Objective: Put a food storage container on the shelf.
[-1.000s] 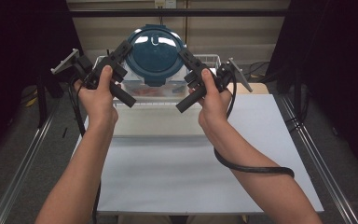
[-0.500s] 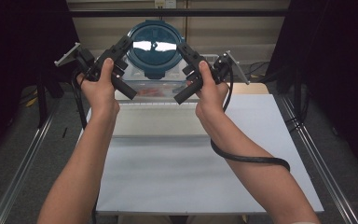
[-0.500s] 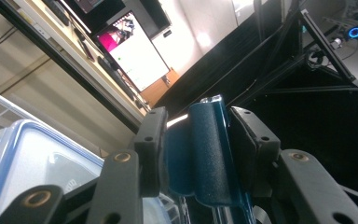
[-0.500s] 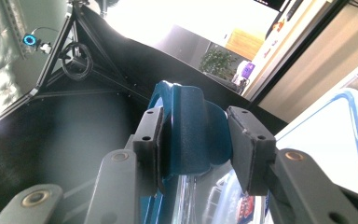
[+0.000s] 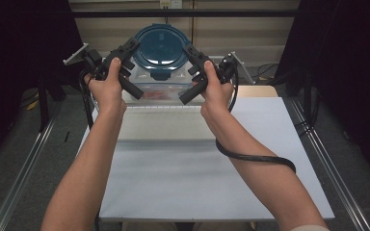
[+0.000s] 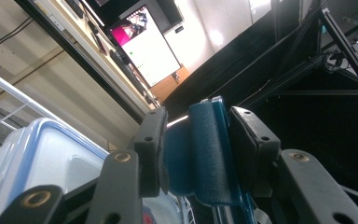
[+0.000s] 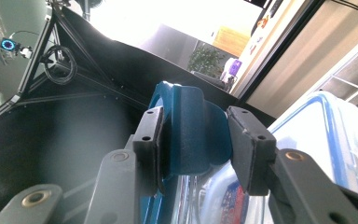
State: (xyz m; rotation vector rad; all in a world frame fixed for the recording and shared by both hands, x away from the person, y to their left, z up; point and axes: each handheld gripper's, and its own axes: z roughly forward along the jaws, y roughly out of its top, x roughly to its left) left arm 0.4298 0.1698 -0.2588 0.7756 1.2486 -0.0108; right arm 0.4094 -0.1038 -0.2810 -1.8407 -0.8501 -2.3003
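I hold a round dark blue lid up at the far end of the table, tilted so its top faces back toward me. My left gripper pinches the lid's left edge, and in the left gripper view both jaws are clenched on one of its textured blue latch tabs. My right gripper bites the right edge the same way, and the right gripper view shows its jaws closed on the opposite tab. Just below the lid stands a clear plastic container with something reddish inside, too blurred to name. A second clear box with a blue-rimmed lid lies beside my left jaws. The raised rings on the lid's top carry no writing that I can read. The screen far behind in the left gripper view shows pink and white patches, its text too small to make out.
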